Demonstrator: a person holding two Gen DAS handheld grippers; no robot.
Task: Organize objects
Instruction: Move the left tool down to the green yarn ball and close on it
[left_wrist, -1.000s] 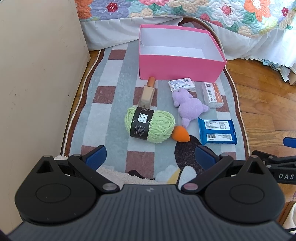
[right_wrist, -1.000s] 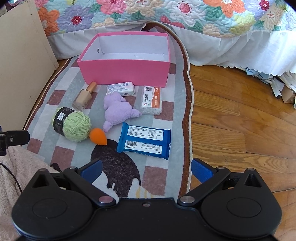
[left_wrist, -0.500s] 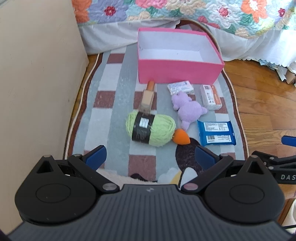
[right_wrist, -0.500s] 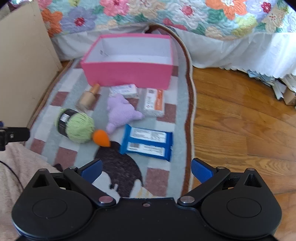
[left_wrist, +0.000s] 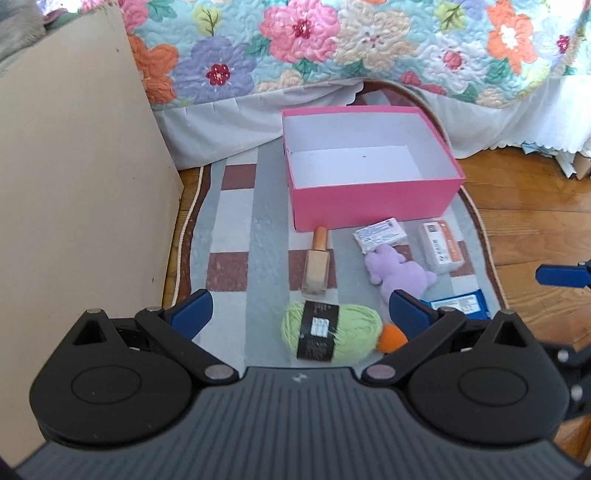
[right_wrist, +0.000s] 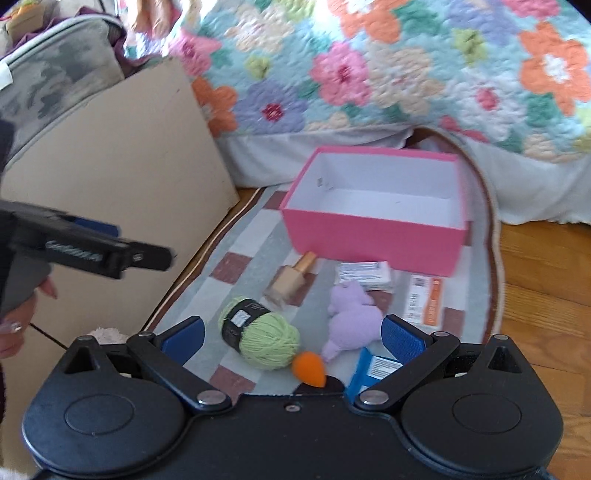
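Now, two tools gaping, empty-handed, one pink box (left_wrist: 373, 199), one yarn ball (left_wrist: 332, 332)

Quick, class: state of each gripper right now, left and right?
Left gripper: open, holding nothing.
Right gripper: open, holding nothing.

- The left gripper (left_wrist: 301, 308) hangs above the checked rug (left_wrist: 236, 221), its blue fingers (left_wrist: 192, 308) spread wide and holding nothing.
- Between them lies a green yarn ball (left_wrist: 332, 332), an orange sponge (left_wrist: 391, 338) touching its right end.
- Farther off: a perfume bottle (left_wrist: 317, 267), a purple plush toy (left_wrist: 397, 273), a blue packet (left_wrist: 461, 304).
- The pink box (left_wrist: 373, 199) stands open at the far end, near the floral quilt (left_wrist: 332, 44).
- A fingertip of the right gripper (left_wrist: 561, 275) shows at the right edge.
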